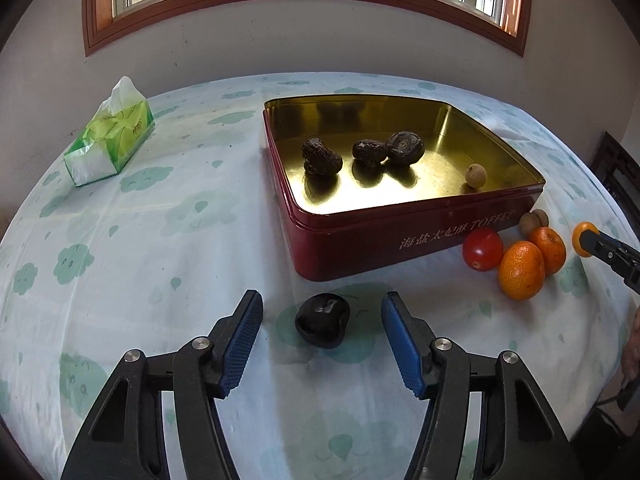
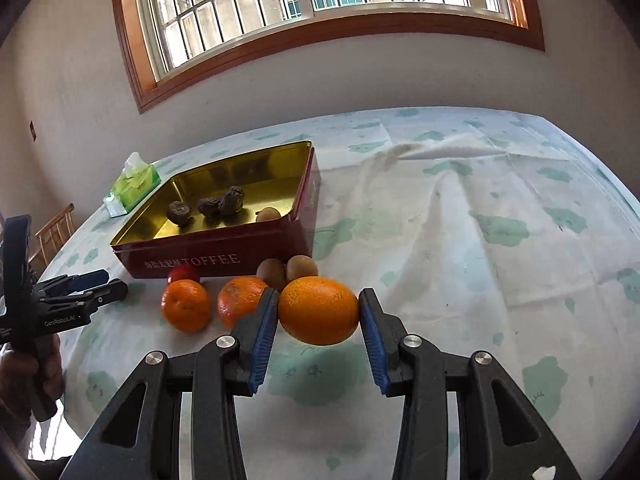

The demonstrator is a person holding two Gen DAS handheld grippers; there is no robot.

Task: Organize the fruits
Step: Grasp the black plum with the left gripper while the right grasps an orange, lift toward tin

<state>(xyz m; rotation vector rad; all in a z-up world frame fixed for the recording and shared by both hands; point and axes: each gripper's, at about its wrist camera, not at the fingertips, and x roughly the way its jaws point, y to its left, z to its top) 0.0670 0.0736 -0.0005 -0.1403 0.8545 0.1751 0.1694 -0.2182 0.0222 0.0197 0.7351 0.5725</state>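
My right gripper (image 2: 319,310) holds an orange (image 2: 319,311) clear of the worktop (image 2: 460,240), jaws pressing its sides: firm, round, likely to roll. My left gripper (image 1: 322,314) stands open around a dark glossy fruit (image 1: 322,320), probably slippery; grip its widest part.

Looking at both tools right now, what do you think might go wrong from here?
1. The right tool grips the orange only at its two ends, lifted off the cloth; it might slip and roll.
2. The left tool straddles a glossy dark fruit without touching it; closing off-centre may squirt it aside.
3. Carrying the orange to the tin could knock the tomato and neighbouring fruit.
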